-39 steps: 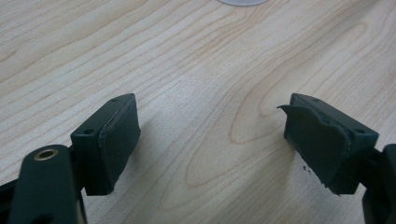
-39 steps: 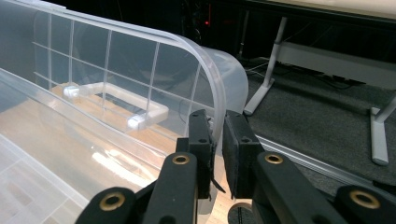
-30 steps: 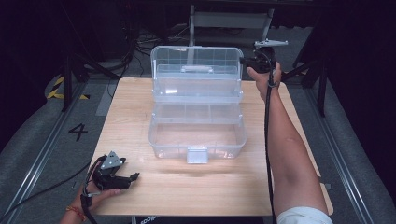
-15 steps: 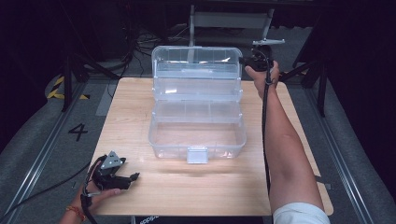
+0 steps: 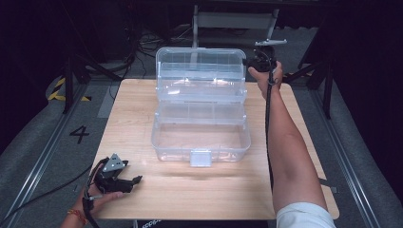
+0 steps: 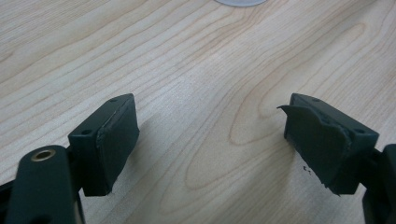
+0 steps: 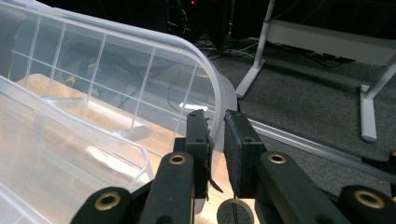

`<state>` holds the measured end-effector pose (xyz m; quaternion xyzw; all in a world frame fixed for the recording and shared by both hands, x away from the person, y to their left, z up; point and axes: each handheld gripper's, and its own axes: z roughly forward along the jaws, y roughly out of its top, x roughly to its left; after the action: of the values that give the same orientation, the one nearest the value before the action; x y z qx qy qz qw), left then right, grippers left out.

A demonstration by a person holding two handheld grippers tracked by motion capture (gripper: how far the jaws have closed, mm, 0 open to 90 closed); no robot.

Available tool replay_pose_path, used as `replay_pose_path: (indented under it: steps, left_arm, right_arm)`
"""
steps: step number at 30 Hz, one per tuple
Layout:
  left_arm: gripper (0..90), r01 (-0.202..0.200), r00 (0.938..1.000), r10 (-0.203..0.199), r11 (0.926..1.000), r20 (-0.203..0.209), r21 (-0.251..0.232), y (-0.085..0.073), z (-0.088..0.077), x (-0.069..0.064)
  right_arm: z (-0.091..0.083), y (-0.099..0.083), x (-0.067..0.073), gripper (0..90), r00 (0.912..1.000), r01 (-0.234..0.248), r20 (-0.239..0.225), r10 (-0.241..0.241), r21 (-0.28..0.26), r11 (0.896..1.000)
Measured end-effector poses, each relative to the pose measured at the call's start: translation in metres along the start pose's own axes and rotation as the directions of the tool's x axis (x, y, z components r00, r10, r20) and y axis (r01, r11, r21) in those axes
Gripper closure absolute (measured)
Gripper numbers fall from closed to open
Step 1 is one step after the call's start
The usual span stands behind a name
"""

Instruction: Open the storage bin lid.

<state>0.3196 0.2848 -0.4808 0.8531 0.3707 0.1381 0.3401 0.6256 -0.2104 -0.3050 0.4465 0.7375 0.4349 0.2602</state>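
Gripping the clear box lid (image 5: 199,66) edge at far right, our right hand-held gripper (image 5: 254,62); left hand-held gripper (image 5: 135,182) open, well apart on the near-left tabletop (image 5: 199,199).

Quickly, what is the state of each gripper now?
Left gripper: open, empty, low over the table.
Right gripper: jaws nearly closed on the lid edge of the clear box.

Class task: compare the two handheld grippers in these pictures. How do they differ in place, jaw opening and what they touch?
The left gripper lies low at the table's near corner; the right gripper is raised at the clear box's far corner. The left gripper's jaws stand wide apart; the right gripper's jaws are nearly together. Nothing but bare wood lies between the left jaws; the right jaws straddle the open lid's rim. Both have black padded jaws.
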Motion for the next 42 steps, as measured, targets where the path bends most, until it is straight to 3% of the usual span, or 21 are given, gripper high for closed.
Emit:
replay_pose_path:
  steps: [11, 13, 15, 18, 42]
  left_arm:
    - [18.0, -0.005, 1.0, 0.005, 1.0, -0.003, -0.004, 0.0, 0.0, 0.0]
    - [18.0, -0.005, 1.0, 0.005, 1.0, -0.003, -0.004, 0.0, 0.0, 0.0]
    - [18.0, -0.005, 1.0, 0.005, 1.0, -0.004, -0.004, 0.0, 0.0, 0.0]
    - [18.0, -0.005, 1.0, 0.005, 1.0, -0.003, -0.004, 0.0, 0.0, 0.0]
    - [18.1, -0.012, 0.9999, 0.012, 0.9999, -0.012, -0.004, 0.0, 0.0, 0.0]
  right_arm:
    - [0.009, -0.003, -0.001, 83.3, 0.9997, -0.007, 0.021, 0.007, 0.003, 1.0]
    - [0.008, -0.003, -0.002, 89.1, 0.9998, -0.012, 0.017, 0.012, -0.004, 1.0]
    - [0.006, -0.004, -0.003, 89.4, 0.9997, -0.023, -0.006, 0.022, -0.03, 0.999]
    - [0.005, -0.003, -0.001, 89.6, 0.9999, 0.007, 0.008, -0.007, -0.013, 1.0]
    - [-0.001, -0.009, 0.009, 86.2, 0.9985, 0.053, 0.013, -0.053, 0.0, 0.999]
